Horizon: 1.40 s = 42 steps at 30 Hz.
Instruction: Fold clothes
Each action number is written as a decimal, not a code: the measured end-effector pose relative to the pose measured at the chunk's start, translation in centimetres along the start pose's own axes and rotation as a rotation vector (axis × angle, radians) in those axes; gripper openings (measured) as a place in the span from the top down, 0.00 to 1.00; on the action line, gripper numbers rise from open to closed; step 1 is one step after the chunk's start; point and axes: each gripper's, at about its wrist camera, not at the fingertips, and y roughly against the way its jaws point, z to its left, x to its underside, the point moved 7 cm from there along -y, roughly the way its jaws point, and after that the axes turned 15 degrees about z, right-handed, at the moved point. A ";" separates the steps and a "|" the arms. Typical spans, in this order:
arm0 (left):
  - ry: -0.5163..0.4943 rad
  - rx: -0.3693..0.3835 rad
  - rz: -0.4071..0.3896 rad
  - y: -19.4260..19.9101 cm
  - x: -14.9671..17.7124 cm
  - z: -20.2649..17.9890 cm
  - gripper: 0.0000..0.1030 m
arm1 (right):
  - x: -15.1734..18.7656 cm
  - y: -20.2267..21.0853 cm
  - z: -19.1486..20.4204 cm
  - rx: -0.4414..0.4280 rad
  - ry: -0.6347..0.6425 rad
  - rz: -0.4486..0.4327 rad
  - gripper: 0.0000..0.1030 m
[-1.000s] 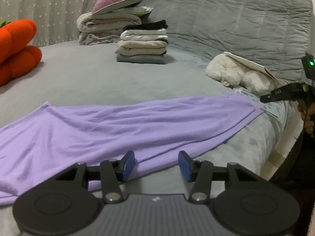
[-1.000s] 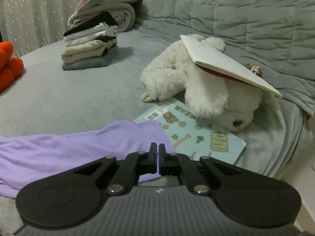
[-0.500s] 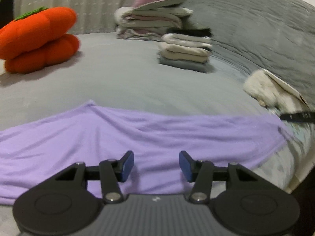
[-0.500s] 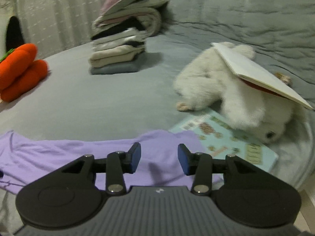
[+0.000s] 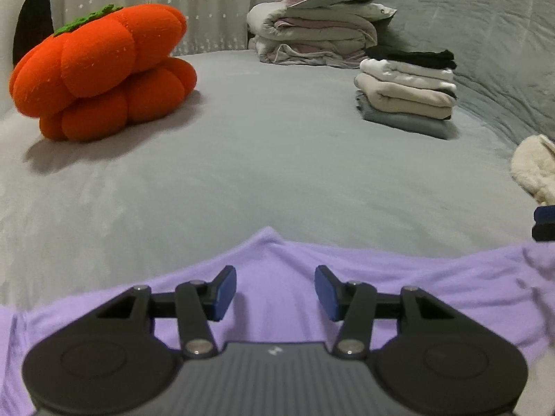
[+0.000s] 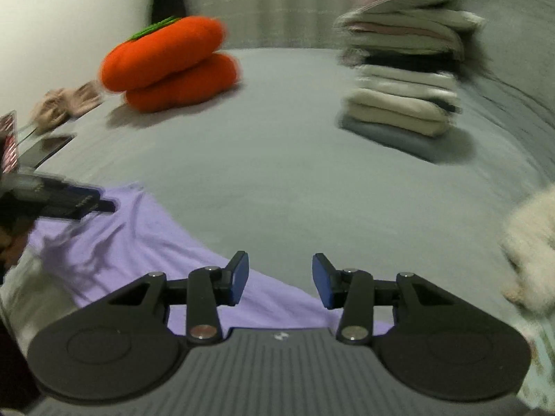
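Observation:
A lilac garment lies spread flat along the near edge of the grey bed. My left gripper hovers open over its middle, nothing between the blue pads. In the right wrist view the same lilac garment stretches from the left to under my right gripper, which is open and empty above the cloth's far edge. The left gripper shows there at the left edge, over the garment. A dark tip of the right gripper shows at the right edge of the left wrist view.
A stack of folded clothes sits at the back right, with bundled bedding and a mauve pillow behind it. An orange pumpkin cushion stands at the back left. A white plush toy lies at the right. The right view is motion-blurred.
My right gripper has opened and let go of the garment's corner, then swung left. The left gripper has moved forward over the cloth and turned left, staying open.

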 end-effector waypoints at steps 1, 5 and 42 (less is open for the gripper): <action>-0.021 -0.007 -0.006 -0.3 -0.2 0.1 0.53 | -0.4 -0.7 0.7 -0.016 0.032 0.009 0.58; -0.071 0.002 -0.030 -1.5 -0.9 0.7 0.57 | -1.6 -3.5 3.9 -0.088 0.162 0.042 0.62; 0.031 0.148 -0.012 -3.1 -1.5 2.6 0.74 | -3.5 -8.9 6.6 -0.078 0.224 0.042 0.97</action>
